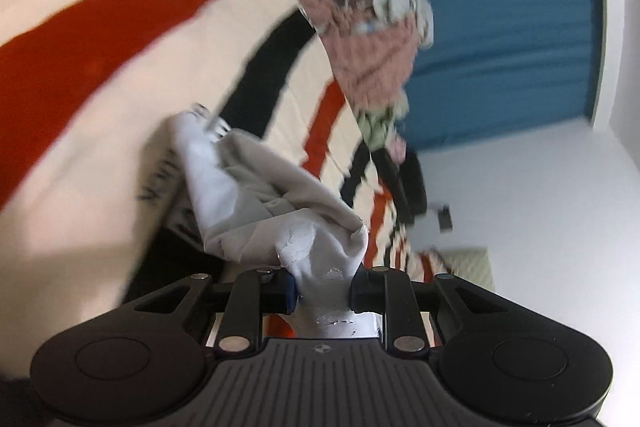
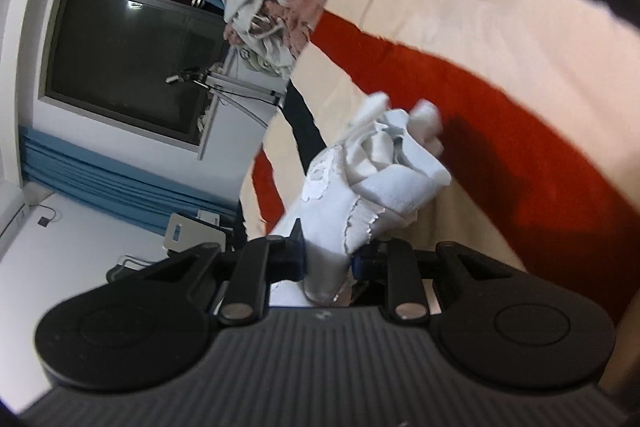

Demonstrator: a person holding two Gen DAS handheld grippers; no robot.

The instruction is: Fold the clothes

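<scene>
**Both grippers clamped on the white garment above the striped bedspread**

The left gripper (image 1: 323,293) has its jaws clenched on a bunched white cotton garment with a cracked white print (image 1: 256,195), the cloth rising from between the blue pads. The right gripper (image 2: 329,259) likewise grips a crumpled part of the white garment (image 2: 380,163). Behind the cloth spreads a cream bedspread with broad red and black stripes (image 1: 120,27). At its far edge lies a heap of pink and pale green laundry (image 1: 368,39), with blue curtains (image 1: 500,47) beyond
</scene>
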